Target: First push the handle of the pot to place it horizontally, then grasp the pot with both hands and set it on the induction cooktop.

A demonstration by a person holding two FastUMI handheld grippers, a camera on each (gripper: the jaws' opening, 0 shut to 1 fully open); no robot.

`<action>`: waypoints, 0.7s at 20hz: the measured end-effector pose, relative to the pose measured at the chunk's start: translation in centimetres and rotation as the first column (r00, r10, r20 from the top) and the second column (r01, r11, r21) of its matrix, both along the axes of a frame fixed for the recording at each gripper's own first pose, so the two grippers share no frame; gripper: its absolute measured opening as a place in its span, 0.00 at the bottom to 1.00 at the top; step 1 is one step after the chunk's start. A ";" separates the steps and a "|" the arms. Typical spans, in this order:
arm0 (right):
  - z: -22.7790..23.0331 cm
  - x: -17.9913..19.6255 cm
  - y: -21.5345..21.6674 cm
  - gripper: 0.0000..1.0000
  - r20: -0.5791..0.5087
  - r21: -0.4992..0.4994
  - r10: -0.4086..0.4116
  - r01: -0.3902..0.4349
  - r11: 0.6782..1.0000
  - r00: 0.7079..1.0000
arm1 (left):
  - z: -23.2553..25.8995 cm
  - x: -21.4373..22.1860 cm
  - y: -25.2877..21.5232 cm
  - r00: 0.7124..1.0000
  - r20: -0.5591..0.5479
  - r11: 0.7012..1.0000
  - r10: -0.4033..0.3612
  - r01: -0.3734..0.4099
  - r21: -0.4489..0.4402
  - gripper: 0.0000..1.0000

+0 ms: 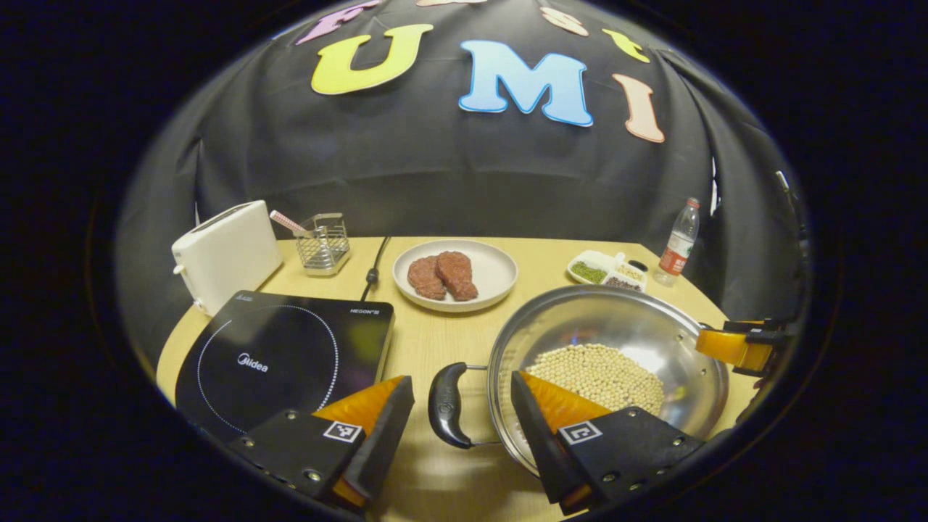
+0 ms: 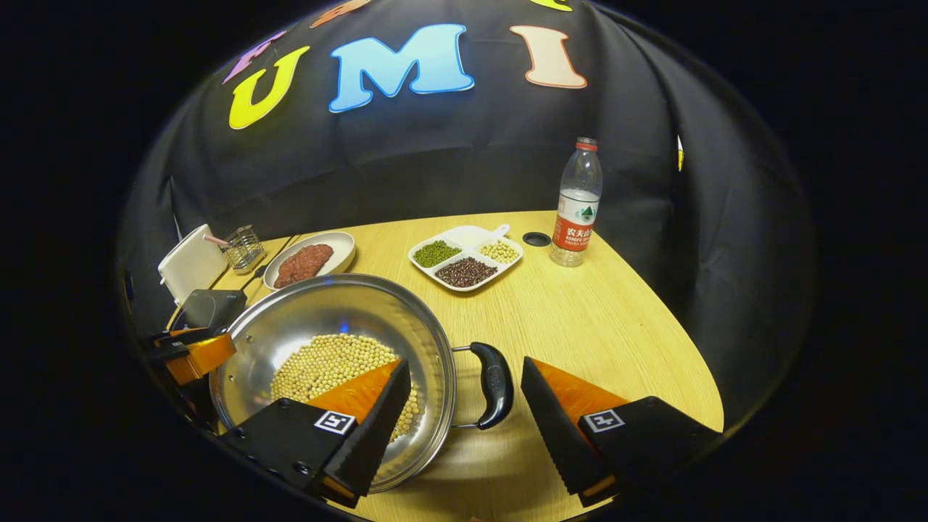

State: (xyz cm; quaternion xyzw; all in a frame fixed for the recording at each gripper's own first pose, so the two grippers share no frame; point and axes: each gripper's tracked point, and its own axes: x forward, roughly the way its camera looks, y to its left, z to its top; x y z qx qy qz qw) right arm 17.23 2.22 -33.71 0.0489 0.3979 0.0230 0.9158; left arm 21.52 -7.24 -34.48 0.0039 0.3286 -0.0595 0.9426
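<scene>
On the table, both grippers gape wide astride handles of the bean-filled pot (image 1: 652,341).

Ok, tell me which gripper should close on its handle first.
Left, narrowly: the left gripper is open with its pot handle deeper between the fingers than the right gripper has its own handle.

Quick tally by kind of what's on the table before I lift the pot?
Cookware: 1, the pot
Appliances: 2, induction cooktop, toaster
Dishes: 2, plate, divided tray
Bottles: 1, water bottle
Wire holders: 1, wire basket
Total: 7
</scene>
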 end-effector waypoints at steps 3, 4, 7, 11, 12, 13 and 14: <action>-1.1 -0.2 0.1 0.98 -0.035 -0.012 -0.002 0.002 1.000 0.999 | -0.7 0.0 0.2 1.000 -0.010 1.000 0.008 -0.008 0.015 0.83; -1.4 -0.2 0.1 0.98 -0.041 -0.016 -0.004 0.003 1.000 0.999 | -0.9 0.0 0.3 1.000 -0.016 1.000 0.010 -0.010 0.019 0.83; -1.9 0.1 -0.1 0.96 -0.051 -0.030 -0.016 0.014 0.999 0.999 | -1.1 0.0 0.5 1.000 -0.014 1.000 0.020 -0.020 0.018 0.80; -2.1 0.2 -0.4 0.69 -0.058 -0.034 -0.030 0.028 0.999 0.998 | -0.9 0.0 0.4 1.000 -0.009 1.000 0.018 -0.018 0.024 0.80; -2.0 0.1 -0.4 0.69 -0.056 -0.036 -0.027 0.025 0.999 0.998 | -1.0 0.0 -0.1 1.000 -0.010 1.000 0.002 -0.002 0.004 0.80; -2.0 0.1 -0.4 0.65 -0.054 -0.039 -0.024 0.022 0.999 0.998 | -0.9 -0.1 -0.3 1.000 -0.010 1.000 -0.001 0.001 -0.005 0.74; -1.9 0.1 -0.4 0.66 -0.053 -0.040 -0.022 0.020 0.999 0.998 | -0.9 -0.1 -0.6 1.000 -0.013 1.000 -0.009 0.009 -0.005 0.65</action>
